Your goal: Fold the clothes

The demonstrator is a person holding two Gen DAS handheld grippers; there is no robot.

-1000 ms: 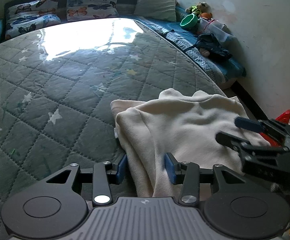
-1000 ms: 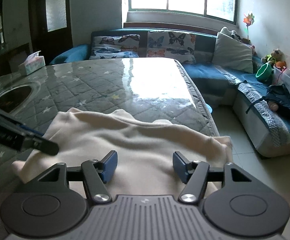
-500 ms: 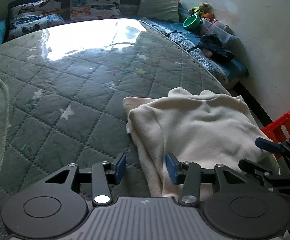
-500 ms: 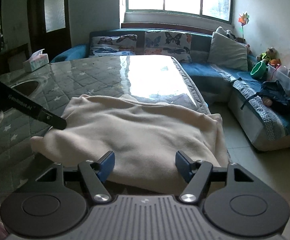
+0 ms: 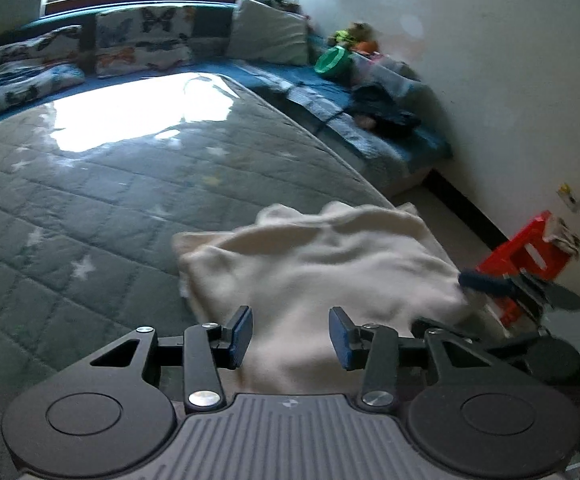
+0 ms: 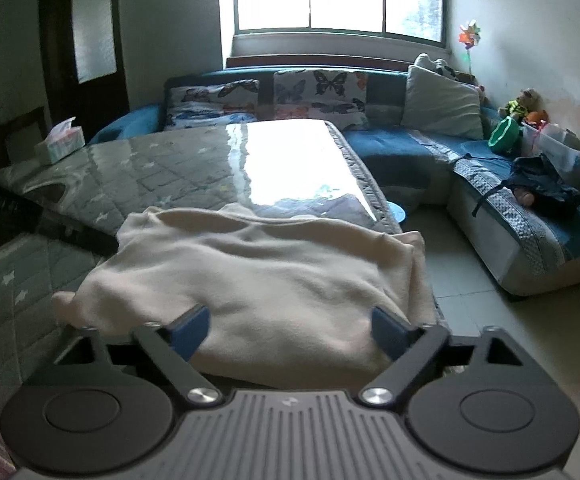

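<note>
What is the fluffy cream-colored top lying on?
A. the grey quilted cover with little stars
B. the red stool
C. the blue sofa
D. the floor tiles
A: the cream top lies spread on the grey quilted cover with white stars, near its edge, while the blue sofa sits further back.

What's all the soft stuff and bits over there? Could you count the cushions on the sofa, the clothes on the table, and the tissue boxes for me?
Butterfly cushions: 2
Plain grey cushion: 1
Cream garment on the table: 1
Tissue box: 1
Total: 5
</note>
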